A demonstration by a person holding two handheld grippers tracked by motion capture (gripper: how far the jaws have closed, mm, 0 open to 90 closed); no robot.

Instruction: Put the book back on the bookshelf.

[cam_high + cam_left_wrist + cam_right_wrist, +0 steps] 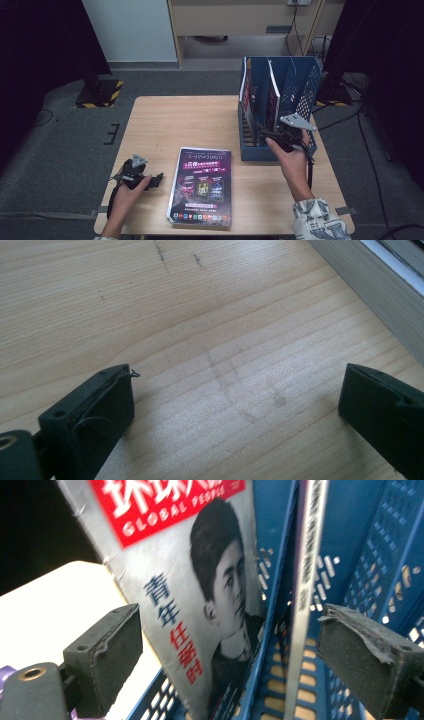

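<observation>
Two magazines already stand in the blue perforated plastic file rack (pixel 300 85) at the far right of the pale wooden worktop (pixel 165 120): a grey-covered magazine with a red masthead (pixel 165 580) in the leftmost slot, and a thin magazine seen spine-on (pixel 305 580) in the slot next to it. A third, a dark purple glossy magazine (pixel 202 185), lies flat on the worktop near the front edge, between the two hands and well apart from the rack.

Right gripper (pixel 285 137) sits at the rack's open front, jaws spread wide and holding nothing; in its own view the grey-covered magazine and the blue divider lie between the jaws, the spine-on one just inside the right jaw.

Left gripper (pixel 150 180) rests low on the worktop just left of the purple magazine, jaws wide, bare wood between them (pixel 235 390); the magazine's page edge (pixel 370 300) shows at the upper right of that view.

Judgement: likely work is filing magazines into the rack, the flat one not yet lifted.

Risks from here:
- Flat magazine offers no edge to grip; jaws may skid on the glossy cover and push it toward the front edge.
- Gripped by one corner, it would sag and fan open, catching on a divider at entry.
- Right jaws closing now could pinch the divider with the cover, or tip the light rack.
</observation>
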